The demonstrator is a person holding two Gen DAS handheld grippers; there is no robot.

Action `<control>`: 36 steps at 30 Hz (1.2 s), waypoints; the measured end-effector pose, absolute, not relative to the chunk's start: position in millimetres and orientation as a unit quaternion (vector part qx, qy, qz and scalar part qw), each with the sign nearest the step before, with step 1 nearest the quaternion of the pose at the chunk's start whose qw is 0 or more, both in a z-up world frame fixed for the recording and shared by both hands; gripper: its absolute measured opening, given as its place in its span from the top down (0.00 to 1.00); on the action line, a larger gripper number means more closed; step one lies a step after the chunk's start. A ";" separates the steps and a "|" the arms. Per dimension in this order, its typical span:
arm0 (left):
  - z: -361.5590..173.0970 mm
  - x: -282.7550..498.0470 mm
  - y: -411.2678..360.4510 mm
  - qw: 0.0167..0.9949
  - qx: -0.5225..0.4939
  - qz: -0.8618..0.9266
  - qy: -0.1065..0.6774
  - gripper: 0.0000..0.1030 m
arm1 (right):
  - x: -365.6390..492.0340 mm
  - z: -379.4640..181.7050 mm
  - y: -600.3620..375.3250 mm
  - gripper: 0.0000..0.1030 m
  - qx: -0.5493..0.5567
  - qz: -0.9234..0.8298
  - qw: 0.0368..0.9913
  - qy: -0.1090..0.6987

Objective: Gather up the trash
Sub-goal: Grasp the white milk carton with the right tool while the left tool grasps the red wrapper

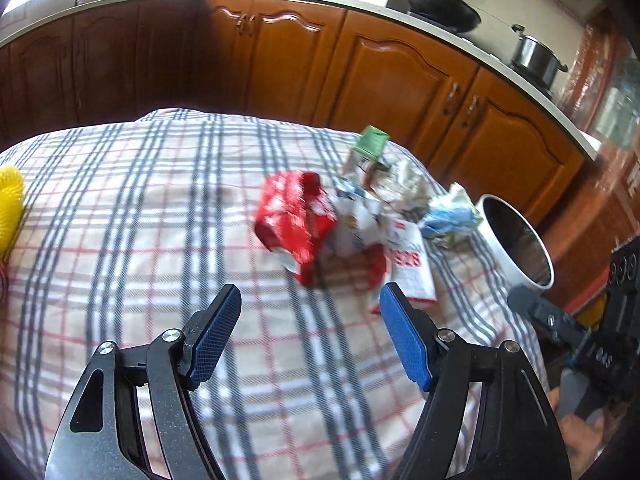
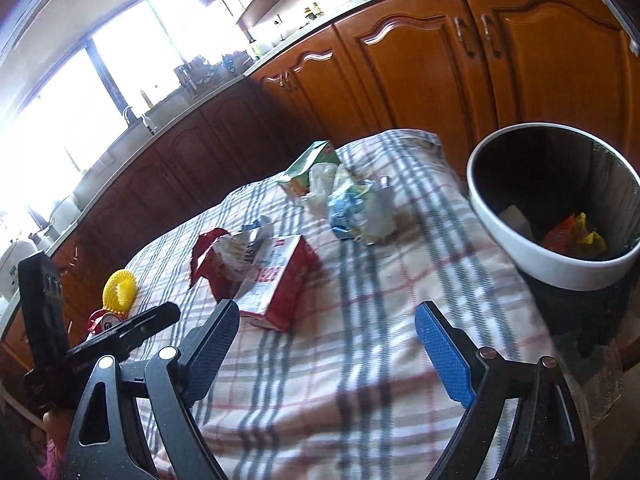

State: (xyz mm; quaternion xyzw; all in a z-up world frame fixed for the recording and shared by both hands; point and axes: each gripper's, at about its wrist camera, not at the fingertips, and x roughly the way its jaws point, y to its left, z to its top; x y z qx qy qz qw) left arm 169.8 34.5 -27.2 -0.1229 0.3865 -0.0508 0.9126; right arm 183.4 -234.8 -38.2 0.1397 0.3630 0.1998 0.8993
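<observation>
1. A crumpled red foil wrapper [image 1: 294, 220] is lying on the checked tablecloth [image 1: 160, 220], at the near-left edge of a heap of litter, blurred in the left wrist view.
2. That wrapper is sitting straight ahead of the left gripper [image 1: 310, 300] and slightly above the gap between its blue pads, apart from them; I judge its long axis to be running away from the jaws, slanting a little left.
3. The left gripper's jaws are standing wide and holding nothing; the right gripper [image 2: 326, 318] is likewise spread wide and empty.
4. The left gripper looks nearer to the wrapper; the right one is facing a flat red-and-white carton [image 2: 276, 280] just ahead of its left pad.
5. Beyond are lying a green-topped carton [image 1: 370, 144], crumpled pale paper and a blue-and-white plastic bag [image 1: 450, 212], all crowding together.
6. The white round bin [image 2: 560, 264] is standing at the cloth's right edge, with orange and yellow wrappers already inside.
7. Nothing seems to be blocking the approach, though neighbouring scraps are touching the wrapper's far side.
</observation>
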 end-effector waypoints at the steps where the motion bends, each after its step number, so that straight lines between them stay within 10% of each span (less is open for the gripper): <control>1: -27.0 173.4 38.1 0.912 -0.121 -0.049 0.388 0.29 | 183.8 -38.1 -230.2 0.12 0.138 0.203 0.899 0.364; 18: -42.5 248.2 58.6 0.892 -0.116 -0.095 0.425 0.29 | 215.6 -60.6 -150.3 0.12 0.076 0.240 0.879 0.406; 22: -47.2 252.4 58.7 0.886 -0.129 -0.125 0.428 0.54 | 226.6 -67.9 -140.2 0.17 0.062 0.236 0.877 0.415; 28: -42.0 240.9 52.9 0.896 -0.109 -0.126 0.412 0.60 | 228.9 -70.6 -147.6 0.49 0.074 0.237 0.874 0.418; 36: -32.2 202.7 54.3 0.898 -0.122 -0.132 0.403 0.80 | 198.7 -56.4 -172.0 0.50 0.084 0.229 0.885 0.396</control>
